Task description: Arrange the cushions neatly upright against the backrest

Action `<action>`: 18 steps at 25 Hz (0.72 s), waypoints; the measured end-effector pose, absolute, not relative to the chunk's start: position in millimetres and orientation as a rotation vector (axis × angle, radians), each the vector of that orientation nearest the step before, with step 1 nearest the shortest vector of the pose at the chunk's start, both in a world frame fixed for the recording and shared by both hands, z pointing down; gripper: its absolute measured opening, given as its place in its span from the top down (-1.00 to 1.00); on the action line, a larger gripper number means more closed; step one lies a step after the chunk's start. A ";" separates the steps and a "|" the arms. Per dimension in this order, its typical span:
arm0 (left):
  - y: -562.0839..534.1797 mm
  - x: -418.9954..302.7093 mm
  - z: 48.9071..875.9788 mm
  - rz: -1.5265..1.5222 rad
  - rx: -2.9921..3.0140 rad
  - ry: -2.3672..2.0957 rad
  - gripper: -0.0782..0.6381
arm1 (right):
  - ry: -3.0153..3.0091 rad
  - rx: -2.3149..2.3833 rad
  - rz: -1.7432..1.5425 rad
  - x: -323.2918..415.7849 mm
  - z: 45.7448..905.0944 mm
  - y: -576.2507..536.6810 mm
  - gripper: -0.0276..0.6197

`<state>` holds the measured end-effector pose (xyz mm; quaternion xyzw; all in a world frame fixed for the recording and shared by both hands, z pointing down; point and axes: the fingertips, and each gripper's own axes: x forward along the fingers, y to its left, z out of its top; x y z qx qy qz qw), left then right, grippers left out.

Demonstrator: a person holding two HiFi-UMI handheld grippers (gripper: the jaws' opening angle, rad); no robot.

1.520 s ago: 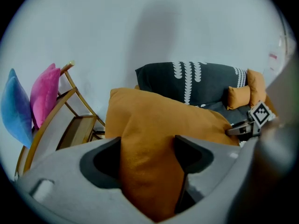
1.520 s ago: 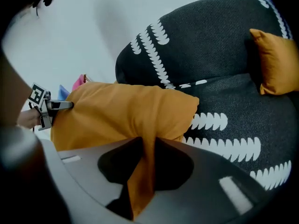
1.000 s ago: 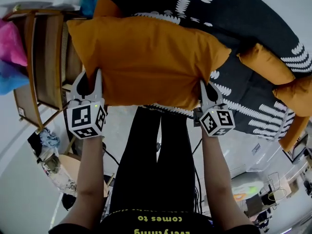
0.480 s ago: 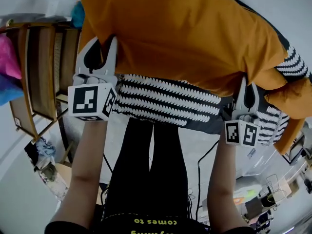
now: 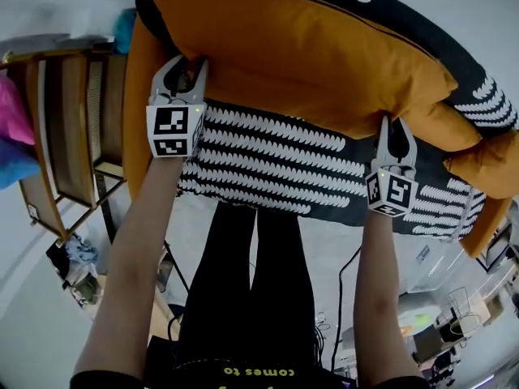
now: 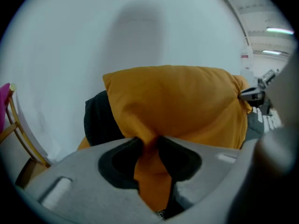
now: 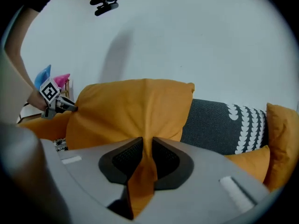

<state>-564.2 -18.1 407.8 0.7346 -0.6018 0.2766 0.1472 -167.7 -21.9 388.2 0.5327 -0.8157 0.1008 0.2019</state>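
Cushion, orange and wide, stretches across the far part of the sofa, held by its two near corners. In both tool views its top edge stands before the white wall. Whether it touches the backrest I cannot tell.

At far left a wooden frame stands beside the sofa, with a pink item past it. The left tool pinches the cushion's left corner. In its own view a fold of orange cloth runs down between the pads, which press it at their tips, though the jaws have just been easing apart a little.

Below the cushion, the sofa's dark cover with rows of white scallops shows bare. The person's black-clad legs stand just before it.

The right tool pinches the right corner the same way, with cloth clamped in the narrow gap. Its jaws have also just been opening somewhat. Further right, smaller orange cushions lie at the sofa's end.
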 end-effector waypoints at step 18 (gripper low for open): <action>6.5 -598.9 305.1 0.626 2.003 -1.944 0.54 | -2.267 1.745 0.377 -146.1 276.3 -12.8 0.67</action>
